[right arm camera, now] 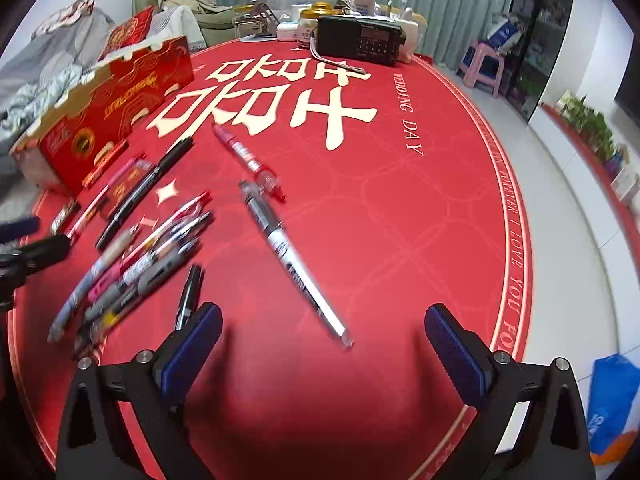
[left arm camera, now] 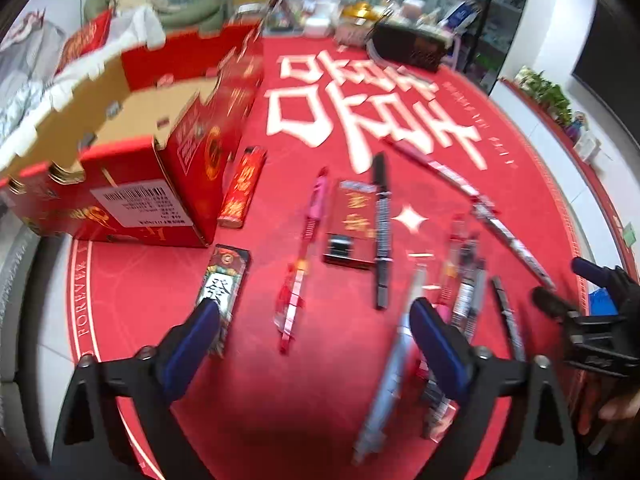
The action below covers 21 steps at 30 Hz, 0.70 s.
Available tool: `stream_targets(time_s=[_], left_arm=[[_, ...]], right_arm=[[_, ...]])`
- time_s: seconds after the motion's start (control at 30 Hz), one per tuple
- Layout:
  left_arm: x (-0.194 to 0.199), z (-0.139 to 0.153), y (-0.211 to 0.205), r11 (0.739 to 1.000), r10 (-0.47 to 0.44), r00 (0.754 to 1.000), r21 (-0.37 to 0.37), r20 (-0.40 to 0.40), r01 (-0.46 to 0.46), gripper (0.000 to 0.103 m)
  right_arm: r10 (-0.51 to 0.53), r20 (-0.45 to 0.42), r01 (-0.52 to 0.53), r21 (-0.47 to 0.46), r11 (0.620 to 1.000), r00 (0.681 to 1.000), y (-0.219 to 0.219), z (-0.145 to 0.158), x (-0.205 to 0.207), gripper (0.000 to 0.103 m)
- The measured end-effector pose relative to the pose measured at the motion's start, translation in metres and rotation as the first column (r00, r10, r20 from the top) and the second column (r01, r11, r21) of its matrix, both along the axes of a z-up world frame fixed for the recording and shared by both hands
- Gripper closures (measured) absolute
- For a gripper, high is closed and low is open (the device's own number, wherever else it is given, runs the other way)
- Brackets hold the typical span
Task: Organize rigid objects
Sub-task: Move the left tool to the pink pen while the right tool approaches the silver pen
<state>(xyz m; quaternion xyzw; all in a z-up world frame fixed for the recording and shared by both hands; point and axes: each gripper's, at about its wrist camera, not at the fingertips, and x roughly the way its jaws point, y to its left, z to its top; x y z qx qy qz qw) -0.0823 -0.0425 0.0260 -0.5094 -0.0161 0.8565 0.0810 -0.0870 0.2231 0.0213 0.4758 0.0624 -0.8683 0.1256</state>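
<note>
Several pens and lighters lie scattered on a red round table mat [left arm camera: 344, 360]. In the left wrist view my left gripper [left arm camera: 316, 328] is open and empty above the mat, with a red pen [left arm camera: 292, 300] between its fingers and a green-labelled lighter [left arm camera: 222, 284] by its left finger. A bundle of pens [left arm camera: 460, 304] lies by its right finger. In the right wrist view my right gripper [right arm camera: 324, 332] is open and empty, just short of a silver marker [right arm camera: 296, 264]. A red pen [right arm camera: 248, 160] and a pile of pens [right arm camera: 148, 256] lie further left.
An open red cardboard box [left arm camera: 132, 152] stands at the left of the table. A black radio [right arm camera: 360, 40] and several bottles stand at the far edge. A flat red box [left arm camera: 352, 224] and a black pen [left arm camera: 382, 232] lie mid-table. The right gripper shows in the left view [left arm camera: 576, 296].
</note>
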Motion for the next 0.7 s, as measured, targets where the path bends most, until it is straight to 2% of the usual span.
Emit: stream_targets(time_s=[0.03, 0.07, 0.2, 0.23, 0.33, 0.4, 0.47, 0.6, 0.7], left_arm=[[-0.005, -0.005, -0.005, 1.0, 0.015, 1.0, 0.017, 0.016, -0.016, 0.011], [-0.006, -0.006, -0.005, 1.0, 0.021, 1.0, 0.015, -0.002, -0.021, 0.011], [-0.016, -0.007, -0.009, 0.999, 0.011, 1.0, 0.045, 0.001, -0.011, 0.011], [-0.018, -0.007, -0.008, 0.999, 0.0, 1.0, 0.038, 0.001, 0.0, 0.011], [-0.023, -0.009, -0.001, 0.998, -0.051, 0.999, -0.025, -0.002, 0.051, 0.011], [-0.028, -0.013, 0.009, 0.987, -0.106, 0.994, -0.119, 0.004, 0.106, 0.011], [-0.027, -0.02, 0.019, 0.966, -0.149, 0.989, -0.216, -0.009, 0.144, 0.01], [-0.029, -0.016, 0.015, 0.971, -0.158, 0.987, -0.182, 0.006, 0.156, 0.01], [-0.024, -0.005, 0.009, 0.984, -0.154, 0.988, -0.1, -0.027, 0.151, 0.011]], right_arm=[[0.018, 0.009, -0.018, -0.019, 1.0, 1.0, 0.0, 0.0, -0.004, 0.001], [0.027, 0.007, -0.027, -0.013, 1.0, 1.0, -0.002, 0.001, -0.006, 0.002], [0.089, 0.013, -0.089, 0.049, 0.995, 0.996, -0.015, -0.002, -0.015, 0.014], [0.106, 0.019, -0.106, 0.056, 0.993, 0.994, -0.018, -0.005, -0.017, 0.022], [0.156, 0.036, -0.158, 0.048, 0.986, 0.987, -0.026, -0.008, -0.023, 0.04], [0.179, 0.043, -0.181, 0.049, 0.982, 0.983, -0.032, -0.008, -0.026, 0.045], [0.183, 0.049, -0.186, 0.052, 0.981, 0.982, -0.036, -0.009, -0.029, 0.045], [0.157, 0.039, -0.158, 0.046, 0.986, 0.987, -0.035, -0.009, -0.029, 0.04], [0.153, 0.03, -0.154, 0.045, 0.987, 0.988, -0.035, -0.009, -0.028, 0.04]])
